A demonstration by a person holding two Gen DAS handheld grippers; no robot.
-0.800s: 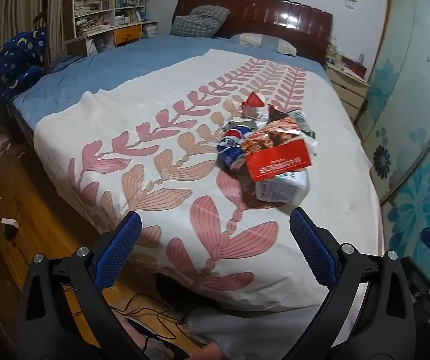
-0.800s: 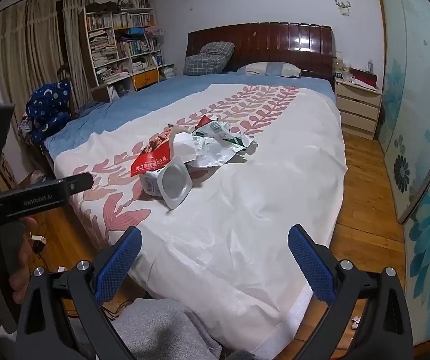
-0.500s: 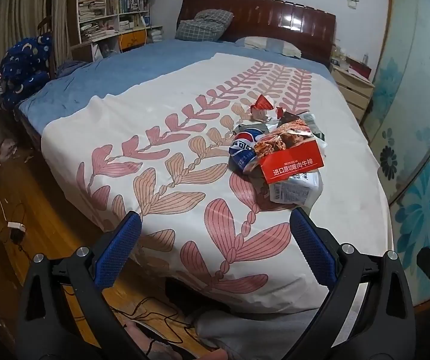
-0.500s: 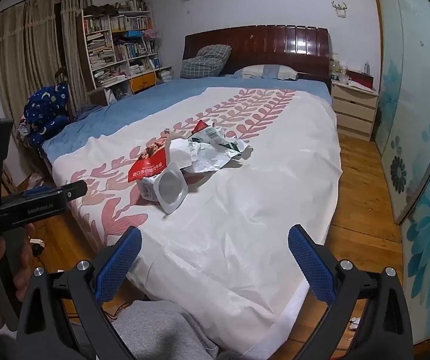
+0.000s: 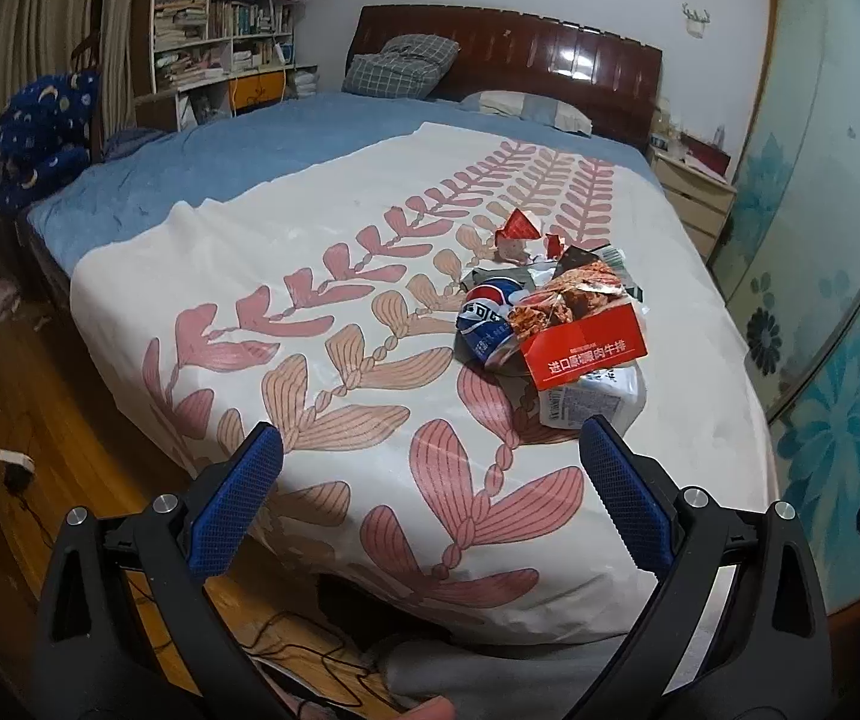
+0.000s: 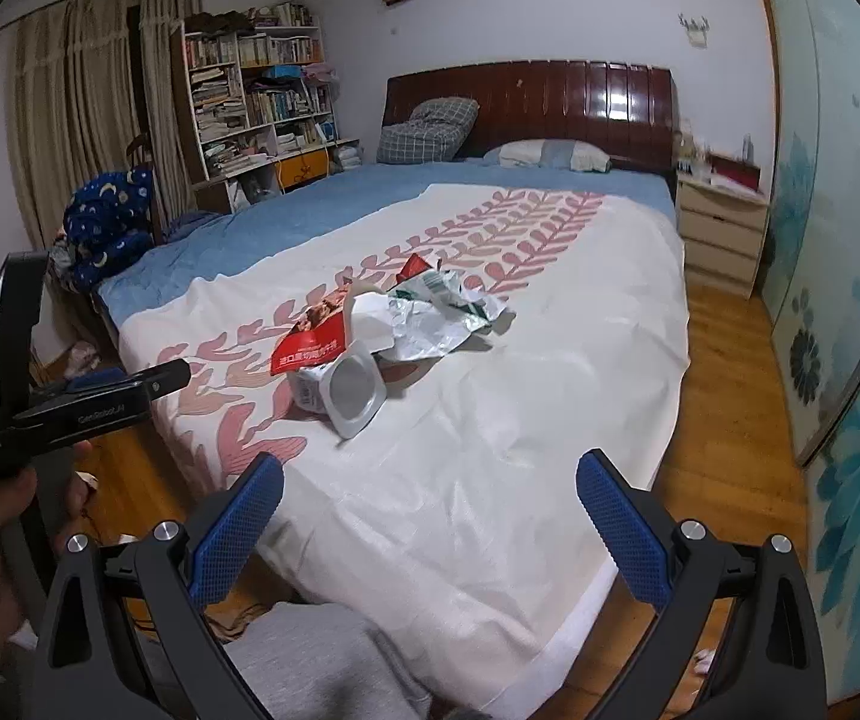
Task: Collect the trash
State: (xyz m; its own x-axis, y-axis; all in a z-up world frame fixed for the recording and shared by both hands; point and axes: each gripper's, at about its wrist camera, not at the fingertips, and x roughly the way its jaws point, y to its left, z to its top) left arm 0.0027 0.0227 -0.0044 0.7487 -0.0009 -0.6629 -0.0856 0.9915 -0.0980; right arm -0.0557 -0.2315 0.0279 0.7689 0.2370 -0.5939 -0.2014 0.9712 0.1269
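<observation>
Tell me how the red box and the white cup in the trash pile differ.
The red box is printed cardboard, torn open, with white lettering and a food picture; the white cup is plain plastic with small print. The box sits on top of the pile; the cup lies tipped on its side below it, silvery inside facing the right gripper. Both lie on the bedspread, ungripped.

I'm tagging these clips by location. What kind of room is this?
A home bedroom, almost certainly: a wide bed with a glossy dark wooden headboard, a pale wooden bedside drawer chest and a crammed white bookshelf. Crumpled snack wrappers litter the bedspread.
</observation>
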